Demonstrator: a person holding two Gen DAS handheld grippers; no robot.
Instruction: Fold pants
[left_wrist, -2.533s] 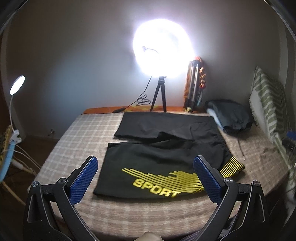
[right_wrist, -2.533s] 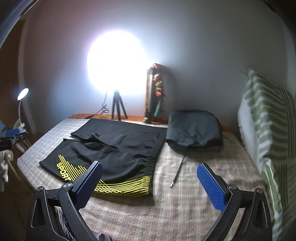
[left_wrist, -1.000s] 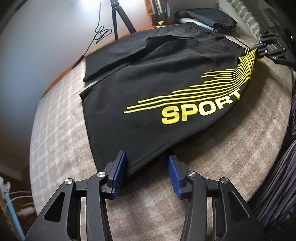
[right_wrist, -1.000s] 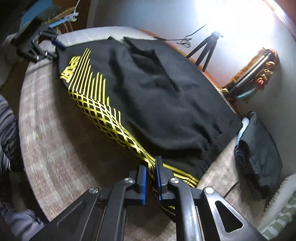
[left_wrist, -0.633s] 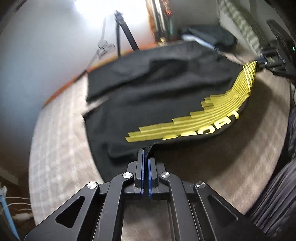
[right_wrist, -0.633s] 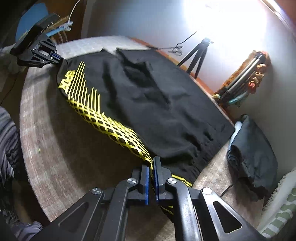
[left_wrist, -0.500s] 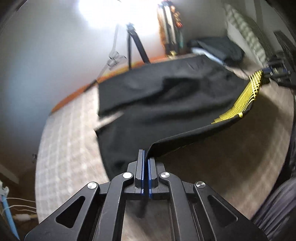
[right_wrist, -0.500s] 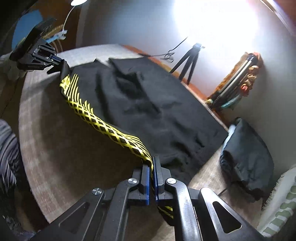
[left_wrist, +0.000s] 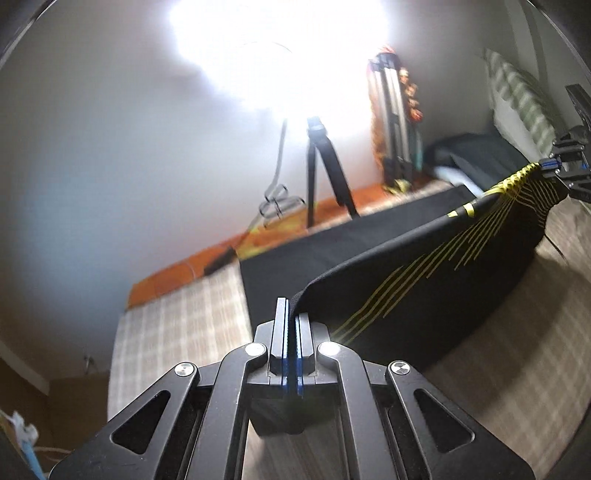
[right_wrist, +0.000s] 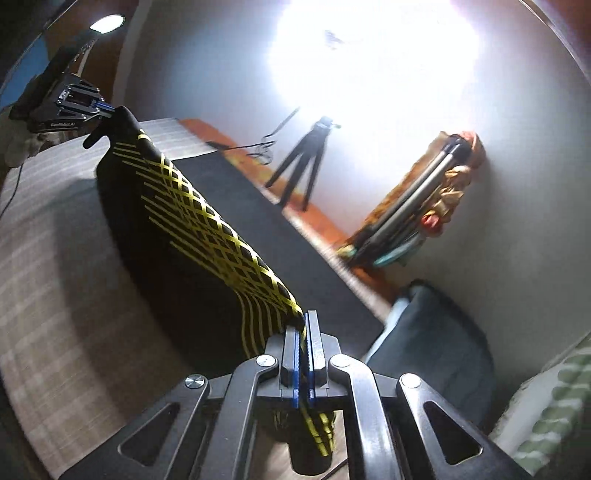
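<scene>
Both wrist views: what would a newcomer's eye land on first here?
The blown-out ring light on its tripod against the far wall dominates. Next comes the black pants with yellow stripes, lifted off the checked bed and stretched between the left gripper and the right gripper, both shut on its near edge. A dark folded garment lies at the bed's right, by a green-striped pillow.
</scene>
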